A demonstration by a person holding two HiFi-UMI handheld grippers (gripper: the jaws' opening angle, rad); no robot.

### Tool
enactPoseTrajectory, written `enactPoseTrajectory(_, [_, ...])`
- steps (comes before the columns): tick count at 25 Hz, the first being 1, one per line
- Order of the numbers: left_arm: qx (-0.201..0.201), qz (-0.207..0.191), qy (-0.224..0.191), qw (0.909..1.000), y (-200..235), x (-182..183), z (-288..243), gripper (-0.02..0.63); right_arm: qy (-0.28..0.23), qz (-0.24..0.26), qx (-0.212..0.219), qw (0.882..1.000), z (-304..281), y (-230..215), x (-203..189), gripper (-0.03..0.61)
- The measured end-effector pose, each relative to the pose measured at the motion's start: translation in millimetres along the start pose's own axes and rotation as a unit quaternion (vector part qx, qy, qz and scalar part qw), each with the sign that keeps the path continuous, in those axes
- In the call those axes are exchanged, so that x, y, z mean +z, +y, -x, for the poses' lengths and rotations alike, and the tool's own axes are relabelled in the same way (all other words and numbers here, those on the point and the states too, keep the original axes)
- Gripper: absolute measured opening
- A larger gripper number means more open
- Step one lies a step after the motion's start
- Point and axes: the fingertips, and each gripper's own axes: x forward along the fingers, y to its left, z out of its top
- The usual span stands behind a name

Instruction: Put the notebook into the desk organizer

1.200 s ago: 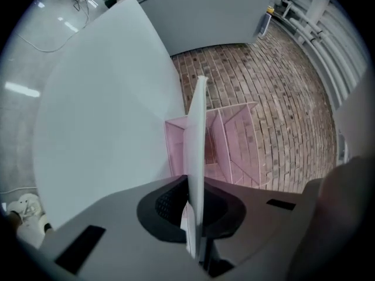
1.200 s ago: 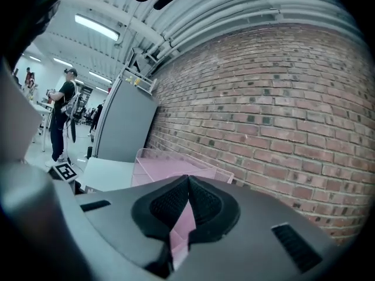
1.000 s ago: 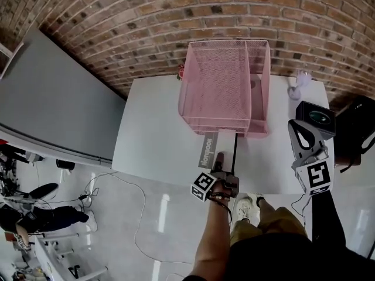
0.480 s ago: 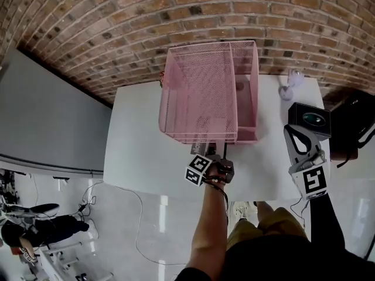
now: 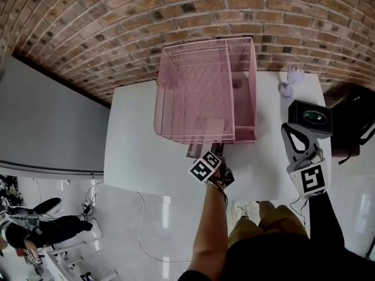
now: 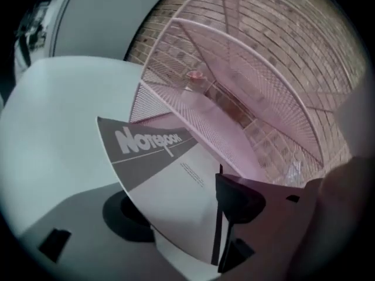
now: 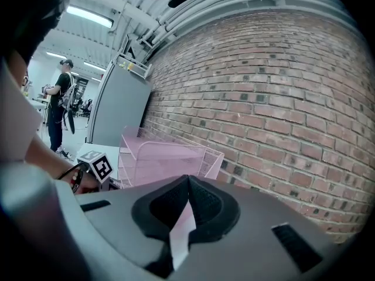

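Head view: pink desk organizer [image 5: 199,92] on white table [image 5: 140,133], brick wall [image 5: 117,16] behind

Notebook [image 5: 195,151] at the near edge of the desk organizer [image 5: 199,86] on the table [image 5: 140,148], brick wall [image 5: 117,22] behind

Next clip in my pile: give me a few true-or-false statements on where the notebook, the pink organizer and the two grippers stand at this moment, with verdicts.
1. The notebook lies wholly inside the desk organizer. False: its near end sticks out at the front.
2. The organizer stands on the white table against the brick wall. True.
3. The left gripper is clamped on the notebook. False: its jaws have just been opening and stand apart, with the notebook between them.
4. The right gripper holds nothing, its jaws together. True.
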Motion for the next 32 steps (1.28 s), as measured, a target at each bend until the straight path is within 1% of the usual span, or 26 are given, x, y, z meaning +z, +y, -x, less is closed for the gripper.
enactPoseTrajectory(2, [0.02,-0.067,0.026,0.9972,0,-6,4,0.316,-0.003,-0.003,0.002,1.0,0,2,0,0.021])
enactPoseTrajectory(3, [0.031,-0.106,0.043,0.993,0,-9,6,0.321,-0.004,-0.004,0.003,1.0,0,4,0,0.021])
enactPoseTrajectory(5, [0.043,-0.183,0.073,0.9794,1,-16,9,0.327,-0.003,-0.007,0.005,1.0,1,6,-1,0.021])
enactPoseTrajectory(6, [0.044,-0.212,0.086,0.9726,0,-20,10,0.332,-0.002,-0.007,0.006,1.0,1,7,-1,0.021])
enactPoseTrajectory(8, [0.043,-0.242,0.105,0.9636,0,-27,12,0.333,-0.003,-0.007,0.008,1.0,1,8,-1,0.021])
enactPoseTrajectory(9, [0.043,-0.246,0.112,0.9617,2,-29,13,0.334,-0.005,-0.006,0.01,1.0,1,9,0,0.021])
enactPoseTrajectory(10, [0.04,-0.239,0.116,0.9632,4,-31,14,0.336,-0.006,-0.005,0.012,1.0,2,10,1,0.021])
enactPoseTrajectory(11, [0.033,-0.217,0.117,0.9686,6,-32,16,0.342,-0.006,-0.004,0.014,1.0,2,12,2,0.021])
enactPoseTrajectory(13, [0.015,-0.154,0.109,0.9819,10,-32,19,0.371,-0.009,-0.004,0.018,1.0,3,14,3,0.021])
enactPoseTrajectory(14, [0.012,-0.134,0.103,0.9855,12,-32,21,0.379,-0.009,-0.004,0.02,1.0,3,15,4,0.021])
enactPoseTrajectory(19, [0.026,-0.105,0.08,0.9909,23,-36,31,0.383,-0.011,-0.006,0.039,0.999,4,25,4,0.021])
enactPoseTrajectory(20, [0.03,-0.106,0.077,0.9909,25,-37,33,0.383,-0.013,-0.004,0.042,0.999,4,27,5,0.021])
enactPoseTrajectory(22, [0.035,-0.133,0.083,0.9871,28,-43,38,0.382,-0.016,-0.004,0.044,0.999,6,29,7,0.021])
enactPoseTrajectory(24, [0.04,-0.177,0.095,0.9789,31,-51,44,0.382,-0.021,-0.006,0.044,0.999,7,30,9,0.021])
enactPoseTrajectory(26, [0.038,-0.22,0.11,0.9686,32,-61,51,0.38,-0.023,-0.007,0.045,0.999,8,31,10,0.021])
enactPoseTrajectory(30, [0.016,-0.29,0.141,0.9463,33,-84,58,0.379,-0.024,-0.005,0.048,0.999,11,34,10,0.021])
enactPoseTrajectory(32, [0.018,-0.324,0.145,0.9346,39,-92,56,0.367,-0.024,-0.007,0.047,0.999,12,34,9,0.021])
